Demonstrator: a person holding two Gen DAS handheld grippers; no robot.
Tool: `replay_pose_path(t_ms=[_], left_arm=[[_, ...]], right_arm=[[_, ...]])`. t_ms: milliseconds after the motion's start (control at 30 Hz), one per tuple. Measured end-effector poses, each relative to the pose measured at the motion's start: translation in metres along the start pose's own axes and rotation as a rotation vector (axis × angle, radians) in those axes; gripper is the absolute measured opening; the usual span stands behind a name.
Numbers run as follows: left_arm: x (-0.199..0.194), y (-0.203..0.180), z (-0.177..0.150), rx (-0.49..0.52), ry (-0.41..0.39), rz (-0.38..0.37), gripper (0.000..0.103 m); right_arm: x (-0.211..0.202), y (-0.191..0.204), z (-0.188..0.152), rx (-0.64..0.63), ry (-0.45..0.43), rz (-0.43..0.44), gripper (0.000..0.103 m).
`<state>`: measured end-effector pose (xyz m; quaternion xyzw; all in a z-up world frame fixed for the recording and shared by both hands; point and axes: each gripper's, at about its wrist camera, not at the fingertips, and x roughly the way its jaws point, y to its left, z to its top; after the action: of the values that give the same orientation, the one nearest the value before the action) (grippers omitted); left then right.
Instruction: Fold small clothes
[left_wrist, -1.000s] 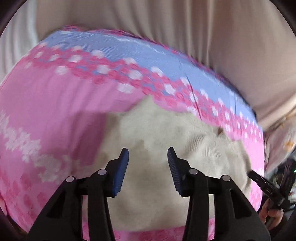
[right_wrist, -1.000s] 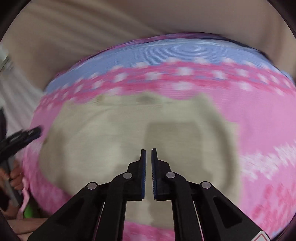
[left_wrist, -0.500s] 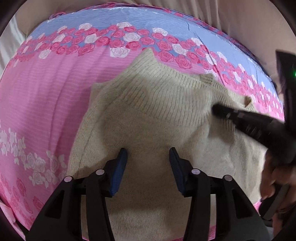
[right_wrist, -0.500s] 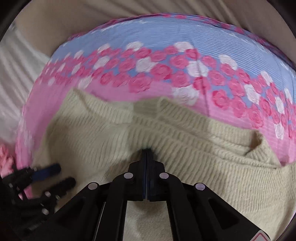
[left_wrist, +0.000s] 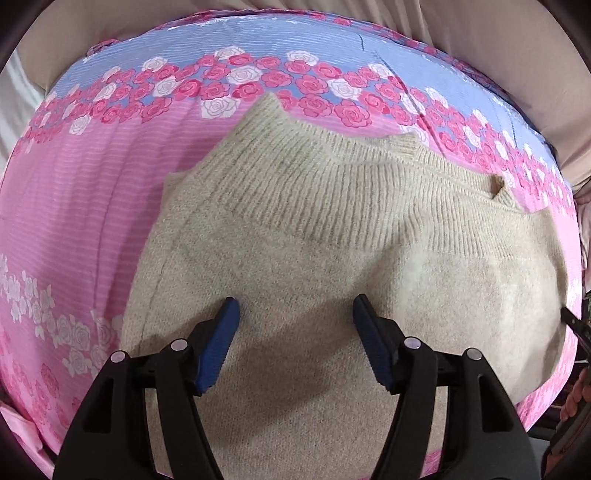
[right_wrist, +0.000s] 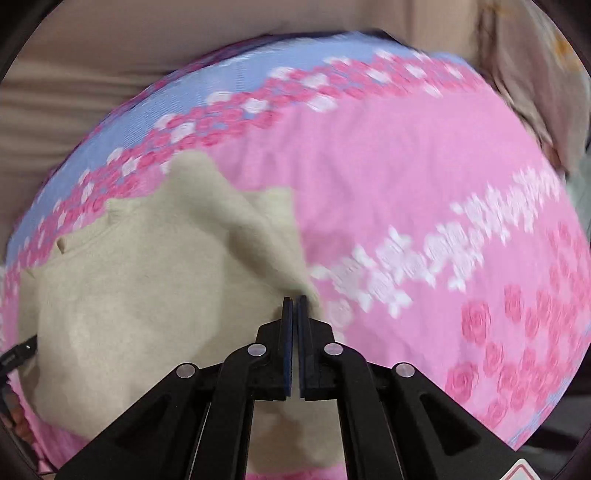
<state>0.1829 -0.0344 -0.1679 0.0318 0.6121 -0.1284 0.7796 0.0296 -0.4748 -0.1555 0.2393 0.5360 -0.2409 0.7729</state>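
A small beige knit sweater (left_wrist: 332, 258) lies on a pink and blue rose-print cloth (left_wrist: 92, 192), its ribbed band toward the far side. My left gripper (left_wrist: 295, 314) is open and empty, just above the sweater's middle. In the right wrist view the same sweater (right_wrist: 129, 280) fills the lower left. My right gripper (right_wrist: 294, 301) has its jaws closed at the sweater's right edge, where the knit is drawn into a raised ridge running to the tips; the frame is blurred.
The rose-print cloth (right_wrist: 406, 184) covers the whole work surface, with beige curtain-like fabric (left_wrist: 498, 44) behind it. A hand (left_wrist: 576, 398) with part of the other gripper shows at the left wrist view's right edge.
My right gripper has swung from the sweater's ribbed band to its right edge. My left gripper has opened wider and stays over the sweater. The right gripper has left the left wrist view's middle.
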Motion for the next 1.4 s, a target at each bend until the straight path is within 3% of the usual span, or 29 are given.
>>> replay_pose_path(t_ms=[133,233,267,367,400,467,567,633,733,767,800,833,933,1000,1100,1167,1200,1333,1367,1400], left_arm=[[0.004,-0.007,0.002,0.017,-0.003,0.018,0.062],[-0.001,-0.006,0.000,0.021,-0.010,0.017,0.062],[-0.006,-0.003,-0.002,0.008,-0.017,0.003,0.062],[-0.028,0.018,-0.011,-0.073,-0.055,-0.030,0.063],[-0.034,0.028,-0.015,-0.107,-0.063,-0.046,0.065],[-0.042,0.050,-0.027,-0.173,-0.077,-0.105,0.070],[-0.044,0.083,-0.052,-0.270,-0.053,-0.207,0.071],[-0.036,0.099,-0.071,-0.309,-0.020,-0.223,0.069],[-0.016,0.106,-0.086,-0.317,0.050,-0.215,0.045],[-0.015,0.106,-0.089,-0.332,0.052,-0.238,0.030],[-0.020,0.107,-0.089,-0.358,0.038,-0.272,0.018],[-0.029,0.106,-0.087,-0.358,0.029,-0.274,0.017],[-0.041,0.108,-0.084,-0.335,0.013,-0.213,0.026],[-0.029,0.115,-0.083,-0.361,0.053,-0.197,0.047],[-0.016,0.132,-0.088,-0.488,0.099,-0.313,0.067],[-0.009,0.137,-0.093,-0.542,0.097,-0.325,0.072],[-0.009,0.135,-0.093,-0.550,0.077,-0.336,0.080],[-0.009,0.113,-0.087,-0.483,0.077,-0.257,0.086],[-0.009,0.107,-0.084,-0.459,0.072,-0.250,0.081],[-0.009,0.100,-0.082,-0.435,0.071,-0.264,0.066]], right_arm=[[0.024,0.002,-0.022,-0.078,0.042,-0.097,0.000],[0.006,0.014,-0.021,-0.088,-0.020,-0.144,0.000],[-0.005,0.018,-0.021,-0.088,-0.051,-0.130,0.005],[-0.032,0.035,-0.018,-0.085,-0.094,-0.020,0.007],[-0.038,0.039,-0.019,-0.101,-0.104,-0.016,0.010],[-0.038,0.046,-0.023,-0.128,-0.111,-0.043,0.036],[-0.030,0.022,-0.034,-0.103,-0.081,-0.092,0.037],[-0.023,0.001,-0.044,-0.056,-0.041,-0.080,0.039],[-0.005,-0.020,-0.062,0.027,0.045,0.026,0.034],[-0.002,-0.022,-0.064,0.035,0.050,0.039,0.022],[-0.004,-0.021,-0.062,0.033,0.046,0.044,0.015],[-0.011,-0.017,-0.060,0.028,0.037,0.034,0.011],[-0.030,-0.003,-0.055,-0.040,-0.014,-0.016,0.014],[-0.030,0.002,-0.057,-0.076,-0.026,-0.119,0.015],[-0.052,0.006,-0.059,-0.042,-0.098,-0.064,0.020],[-0.070,0.031,-0.061,-0.071,-0.151,-0.005,0.025],[-0.072,0.039,-0.062,-0.087,-0.153,0.006,0.026],[-0.073,0.074,-0.070,-0.145,-0.132,0.063,0.035],[-0.073,0.081,-0.074,-0.155,-0.128,0.074,0.036],[-0.073,0.087,-0.077,-0.168,-0.120,0.085,0.037]])
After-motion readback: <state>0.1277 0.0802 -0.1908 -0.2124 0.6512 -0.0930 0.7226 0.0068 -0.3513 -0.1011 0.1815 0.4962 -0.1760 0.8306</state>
